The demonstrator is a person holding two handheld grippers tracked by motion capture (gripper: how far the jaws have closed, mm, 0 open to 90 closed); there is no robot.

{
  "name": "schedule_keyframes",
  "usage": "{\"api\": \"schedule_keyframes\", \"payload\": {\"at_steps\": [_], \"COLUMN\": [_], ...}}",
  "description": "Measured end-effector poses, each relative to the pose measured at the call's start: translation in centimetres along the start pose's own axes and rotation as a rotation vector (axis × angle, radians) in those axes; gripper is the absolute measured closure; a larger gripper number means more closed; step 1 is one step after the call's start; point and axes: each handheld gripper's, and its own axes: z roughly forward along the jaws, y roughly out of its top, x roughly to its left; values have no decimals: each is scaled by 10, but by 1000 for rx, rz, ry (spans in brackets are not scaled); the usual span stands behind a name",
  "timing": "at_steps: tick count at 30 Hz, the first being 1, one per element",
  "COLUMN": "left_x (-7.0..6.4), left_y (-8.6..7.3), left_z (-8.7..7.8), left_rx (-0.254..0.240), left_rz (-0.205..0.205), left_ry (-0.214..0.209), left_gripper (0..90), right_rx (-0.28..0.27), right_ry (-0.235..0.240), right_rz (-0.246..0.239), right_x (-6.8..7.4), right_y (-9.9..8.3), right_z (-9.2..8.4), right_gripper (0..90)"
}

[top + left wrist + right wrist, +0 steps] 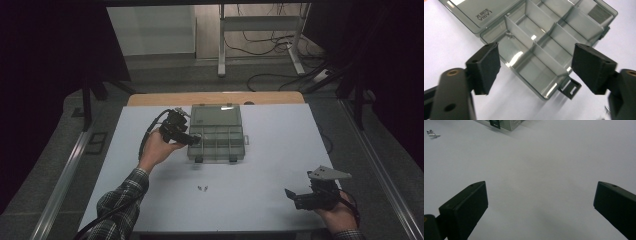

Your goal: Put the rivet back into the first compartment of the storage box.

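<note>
White table (260, 165): organizer box (216, 140) long axis crosswise, lid probably rearward; left fingers (486, 65) wide, empty

A white table top (260, 165) lies under the work, with a strip of bare wood (215, 98) showing along its far edge. Beyond it a white metal stand (260, 37) rests on the grey floor, and black cables (272, 45) trail loosely around its feet. Dark curtains (45, 60) hang on both sides, and a metal rail (62, 180) runs along the floor at the left.
</note>
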Motion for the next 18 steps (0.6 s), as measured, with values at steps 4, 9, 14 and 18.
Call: {"api": "schedule_keyframes", "payload": {"at_steps": [4, 9, 14, 18], "left_x": [-2, -7, -14, -20], "left_y": [-6, -13, -20, -27], "left_z": [-5, -11, -16, -19], "left_rx": [-6, -9, -21, -15], "left_rz": [-1, 2, -1, 16], "left_ry": [-9, -18, -24, -4], "left_gripper": [185, 112, 62, 33], "right_rx": [0, 0, 1, 1], "right_ry": [-3, -5, -9, -10], "right_rz": [2, 1, 4, 4], "right_x": [0, 0, 0, 0], "right_y": [0, 0, 0, 0], "right_z": [0, 0, 0, 0], "right_gripper": [0, 0, 0, 0]}}
